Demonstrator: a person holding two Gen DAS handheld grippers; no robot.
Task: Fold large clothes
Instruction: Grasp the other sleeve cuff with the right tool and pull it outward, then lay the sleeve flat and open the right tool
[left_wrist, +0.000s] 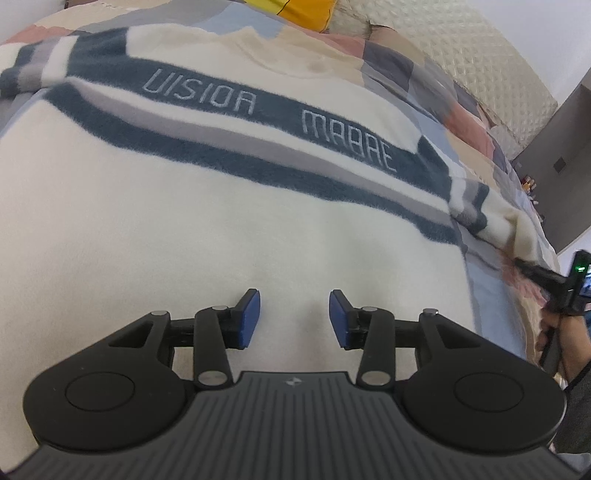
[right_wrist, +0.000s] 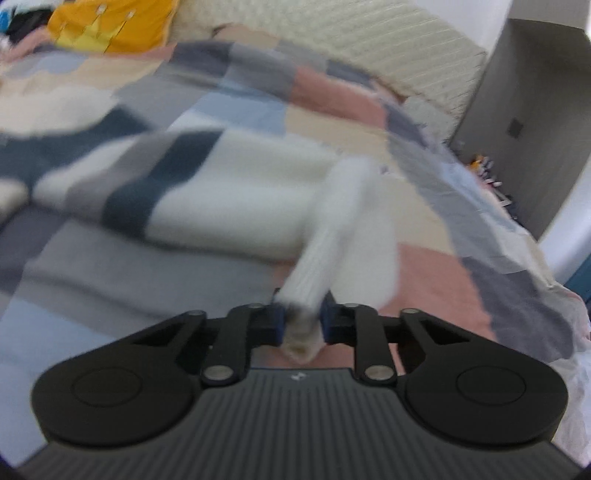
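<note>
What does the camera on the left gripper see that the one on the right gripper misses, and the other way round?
Only the left wrist view shows the sweater's chest with its lettering, the open left gripper over the fabric, and the right gripper seen from outside.

Only the right wrist view shows the right gripper close up, shut on the ribbed cuff of the sleeve.

Both show the patchwork quilt, the yellow cushion and the striped sleeve.
</note>
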